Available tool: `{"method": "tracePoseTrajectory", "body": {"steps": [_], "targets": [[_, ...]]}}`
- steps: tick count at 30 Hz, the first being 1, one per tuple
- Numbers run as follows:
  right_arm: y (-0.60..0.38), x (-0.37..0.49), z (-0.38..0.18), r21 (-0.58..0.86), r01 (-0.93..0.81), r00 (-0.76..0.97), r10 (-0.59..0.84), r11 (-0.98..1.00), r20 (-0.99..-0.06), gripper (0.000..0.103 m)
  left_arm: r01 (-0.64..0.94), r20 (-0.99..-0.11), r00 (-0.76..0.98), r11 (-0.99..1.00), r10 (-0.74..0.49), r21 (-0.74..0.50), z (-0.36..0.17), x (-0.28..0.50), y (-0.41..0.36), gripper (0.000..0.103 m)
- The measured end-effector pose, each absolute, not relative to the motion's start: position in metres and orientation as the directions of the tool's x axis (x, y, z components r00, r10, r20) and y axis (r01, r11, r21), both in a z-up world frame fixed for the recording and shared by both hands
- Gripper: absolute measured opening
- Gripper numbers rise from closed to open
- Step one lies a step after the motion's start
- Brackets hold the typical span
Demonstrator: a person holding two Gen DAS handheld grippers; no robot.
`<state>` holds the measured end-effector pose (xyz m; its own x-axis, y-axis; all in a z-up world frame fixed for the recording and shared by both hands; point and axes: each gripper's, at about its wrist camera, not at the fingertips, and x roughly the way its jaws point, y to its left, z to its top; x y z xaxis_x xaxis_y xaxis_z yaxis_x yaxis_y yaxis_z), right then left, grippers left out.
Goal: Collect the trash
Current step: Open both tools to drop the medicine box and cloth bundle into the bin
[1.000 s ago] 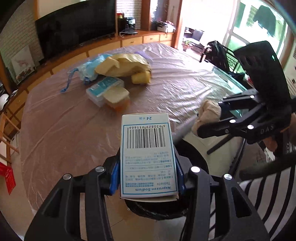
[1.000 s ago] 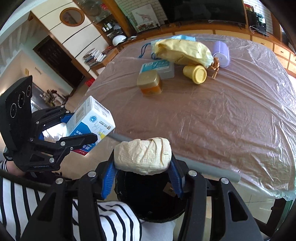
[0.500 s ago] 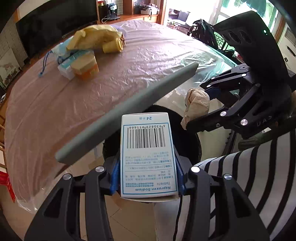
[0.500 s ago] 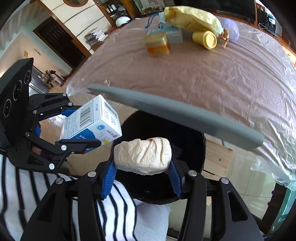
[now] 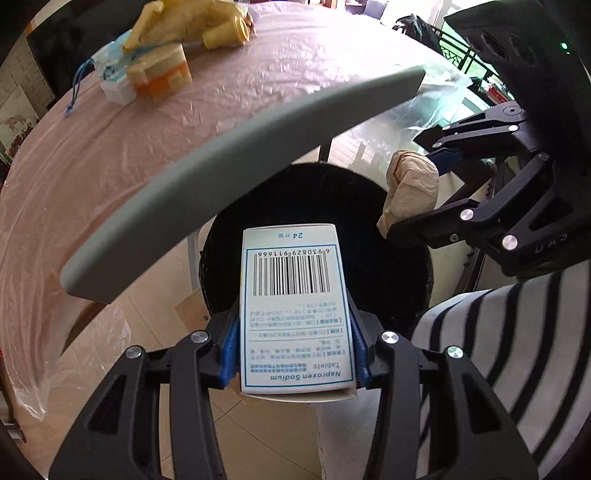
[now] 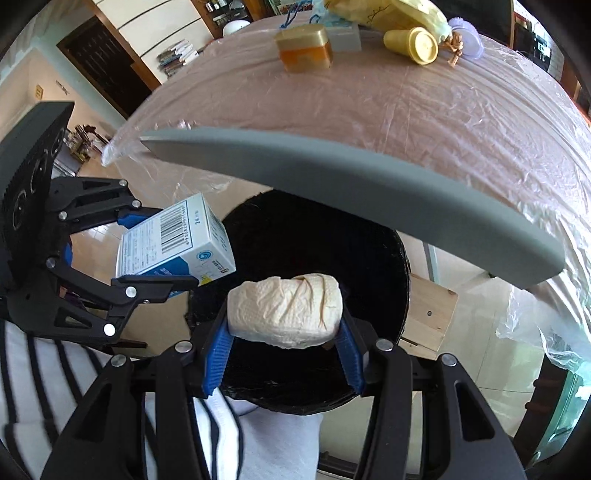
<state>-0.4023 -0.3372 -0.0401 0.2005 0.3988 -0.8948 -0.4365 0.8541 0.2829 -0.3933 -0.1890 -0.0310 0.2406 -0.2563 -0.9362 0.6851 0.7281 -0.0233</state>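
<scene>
My left gripper [image 5: 293, 332] is shut on a white and blue tablet box [image 5: 293, 310] with a barcode, held over the mouth of a black bin [image 5: 373, 236]. My right gripper [image 6: 282, 332] is shut on a crumpled beige paper wad [image 6: 284, 314], also over the black bin [image 6: 317, 251]. In the right wrist view the left gripper [image 6: 159, 254] with the tablet box [image 6: 173, 240] hangs at the bin's left rim. The left wrist view shows the paper wad [image 5: 412, 184] in the right gripper [image 5: 417, 192] at the bin's right rim.
The table's grey edge [image 6: 369, 184] overhangs the bin's far side. On the plastic-covered tabletop [image 6: 406, 92] lie an amber lidded container [image 6: 304, 48], a yellow cup [image 6: 413, 46] and a yellow bag [image 5: 184, 18]. A person's striped sleeve [image 5: 517, 350] sits beside the bin.
Both grippers have sunk below the table edge and tipped downward, so the black bin now fills the view beneath the box and the paper wad. Both grips are unchanged.
</scene>
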Motion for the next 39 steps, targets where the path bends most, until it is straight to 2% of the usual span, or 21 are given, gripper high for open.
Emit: {"method": "tracePoseTrajectory", "body": {"steps": [16, 39], "targets": [[-0.331, -0.398, -0.076, 0.217, -0.402, 0.213, 0.322, 0.890, -0.923, 0.050, 0.676, -0.944, 0.257, 0.737, -0.206, 0.023, -0.049, -0.381, -0.194, 0.048], [-0.323, -0.394, -0.086, 0.187, -0.385, 0.214, 0.284, 0.904, -0.934, 0.050, 0.684, -0.949, 0.261, 0.728, -0.177, 0.052, -0.068, -0.382, -0.212, 0.048]]}}
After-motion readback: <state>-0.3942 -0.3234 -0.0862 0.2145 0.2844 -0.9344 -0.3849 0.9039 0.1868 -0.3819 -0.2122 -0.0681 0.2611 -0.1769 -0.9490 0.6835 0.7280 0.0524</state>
